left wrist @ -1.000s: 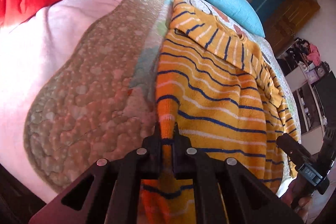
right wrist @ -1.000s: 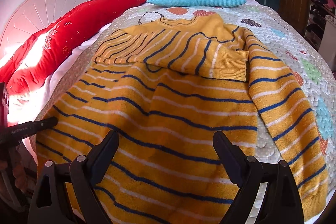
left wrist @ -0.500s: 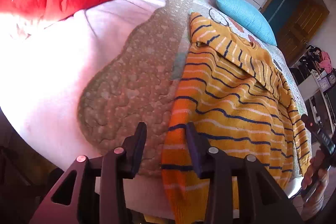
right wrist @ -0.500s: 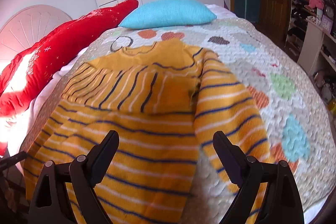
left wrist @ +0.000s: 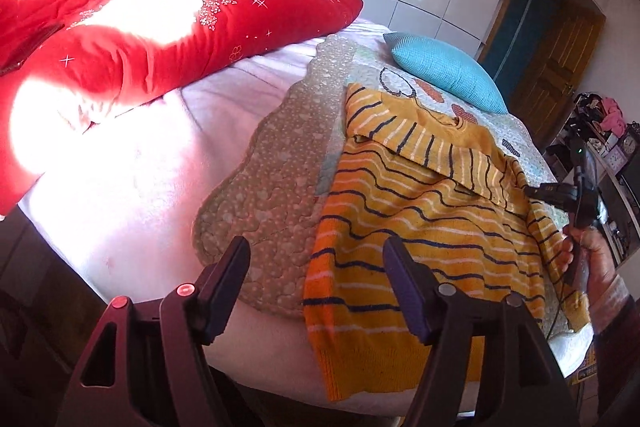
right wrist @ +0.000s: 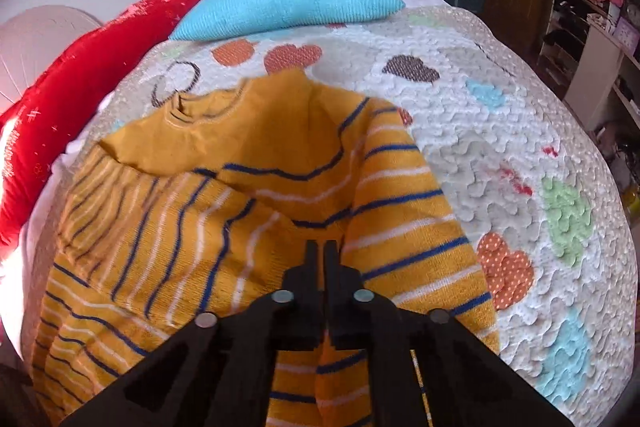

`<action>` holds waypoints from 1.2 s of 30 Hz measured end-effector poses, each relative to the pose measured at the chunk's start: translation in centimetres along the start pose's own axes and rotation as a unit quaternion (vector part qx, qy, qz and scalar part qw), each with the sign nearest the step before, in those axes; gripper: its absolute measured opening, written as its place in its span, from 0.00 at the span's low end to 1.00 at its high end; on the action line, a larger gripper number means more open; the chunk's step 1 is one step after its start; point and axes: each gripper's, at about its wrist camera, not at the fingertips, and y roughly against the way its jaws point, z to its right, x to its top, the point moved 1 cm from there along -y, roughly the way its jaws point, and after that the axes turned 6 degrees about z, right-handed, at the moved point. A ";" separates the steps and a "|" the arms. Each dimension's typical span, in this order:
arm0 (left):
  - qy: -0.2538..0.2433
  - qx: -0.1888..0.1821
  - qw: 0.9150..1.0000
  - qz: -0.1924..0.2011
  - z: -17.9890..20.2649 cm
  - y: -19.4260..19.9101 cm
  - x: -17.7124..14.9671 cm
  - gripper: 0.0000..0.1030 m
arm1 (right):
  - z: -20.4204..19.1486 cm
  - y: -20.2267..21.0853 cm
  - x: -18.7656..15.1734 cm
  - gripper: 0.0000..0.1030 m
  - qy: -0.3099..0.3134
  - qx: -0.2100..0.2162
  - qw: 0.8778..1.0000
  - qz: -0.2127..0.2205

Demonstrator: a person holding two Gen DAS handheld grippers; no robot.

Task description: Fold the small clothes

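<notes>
Tongs first: my left gripper has just been spreading, nothing between its jaws, above the sweater's hem edge. My right gripper has just pressed together, pinching a fold of that striped sweater, which lies on the quilt. Beyond sit a blue pillow and red duvet.

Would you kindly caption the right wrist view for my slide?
Right gripper shut on the striped yellow sweater lying on the heart-patterned quilt.
</notes>
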 end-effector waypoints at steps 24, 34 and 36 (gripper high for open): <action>-0.010 -0.034 0.998 -0.053 2.7 -3.2 -2.3 0.66 | -4.8 -3.2 -0.7 0.06 0.081 0.054 0.994 -0.052; -0.013 -0.032 0.997 -0.063 2.8 -3.8 -2.6 0.66 | -4.1 -5.4 2.0 0.05 0.101 -0.066 0.992 -0.032; -0.013 -0.029 0.998 -0.062 2.5 -3.6 -2.6 0.66 | -3.2 -4.6 1.8 0.07 0.094 -0.063 0.993 -0.027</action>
